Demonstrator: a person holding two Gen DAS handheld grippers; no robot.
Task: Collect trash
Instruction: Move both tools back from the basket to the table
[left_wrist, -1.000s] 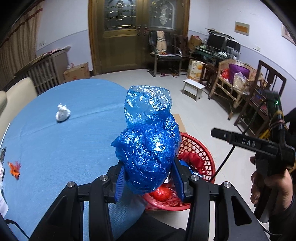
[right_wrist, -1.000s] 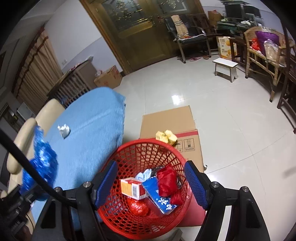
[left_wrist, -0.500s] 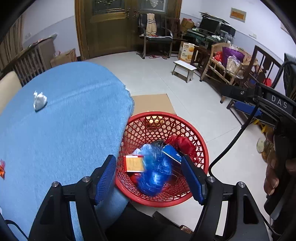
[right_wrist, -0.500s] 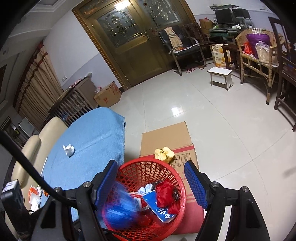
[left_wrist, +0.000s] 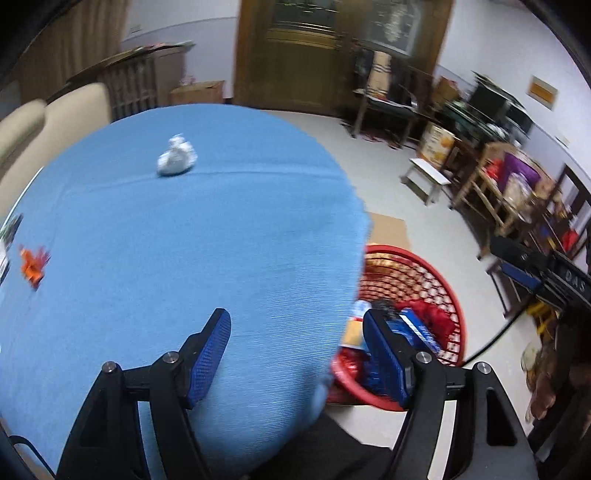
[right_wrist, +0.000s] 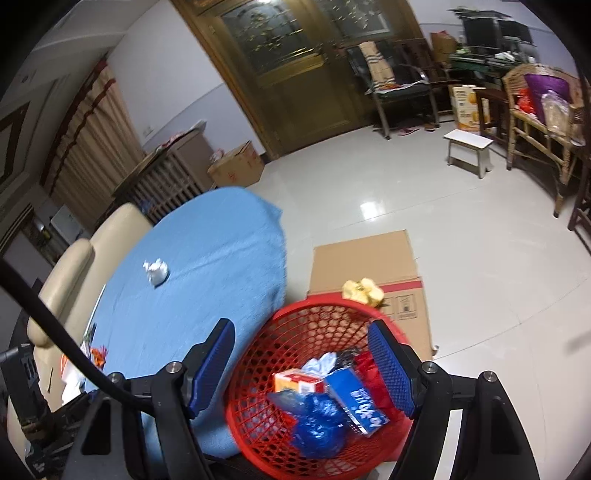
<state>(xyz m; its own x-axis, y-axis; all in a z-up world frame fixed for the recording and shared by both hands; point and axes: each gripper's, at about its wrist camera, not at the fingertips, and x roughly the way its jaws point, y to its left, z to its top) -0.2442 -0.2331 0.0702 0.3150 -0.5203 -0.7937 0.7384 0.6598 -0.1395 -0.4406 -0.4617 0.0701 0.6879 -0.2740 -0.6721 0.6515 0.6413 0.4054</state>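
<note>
A red mesh basket (right_wrist: 295, 321) stands on the floor beside the round blue-clothed table (right_wrist: 207, 266). A crumpled blue plastic bag (right_wrist: 317, 428) lies inside it with several other wrappers. A white crumpled wad (left_wrist: 176, 159) and an orange scrap (left_wrist: 33, 263) lie on the table (left_wrist: 184, 251). My left gripper (left_wrist: 297, 354) is open and empty over the table's near edge, with the basket (left_wrist: 448, 280) to its right. My right gripper (right_wrist: 301, 365) is open and empty above the basket.
A flattened cardboard sheet (right_wrist: 369, 262) with a yellow crumpled piece (right_wrist: 362, 291) lies on the floor behind the basket. Beige chairs (right_wrist: 74, 258) flank the table's far side. A small stool (right_wrist: 469, 147), wicker furniture and chairs stand at the right.
My left gripper opened and dropped the blue plastic bag into the red basket, then swung left over the table. The right gripper stayed open above the basket.
</note>
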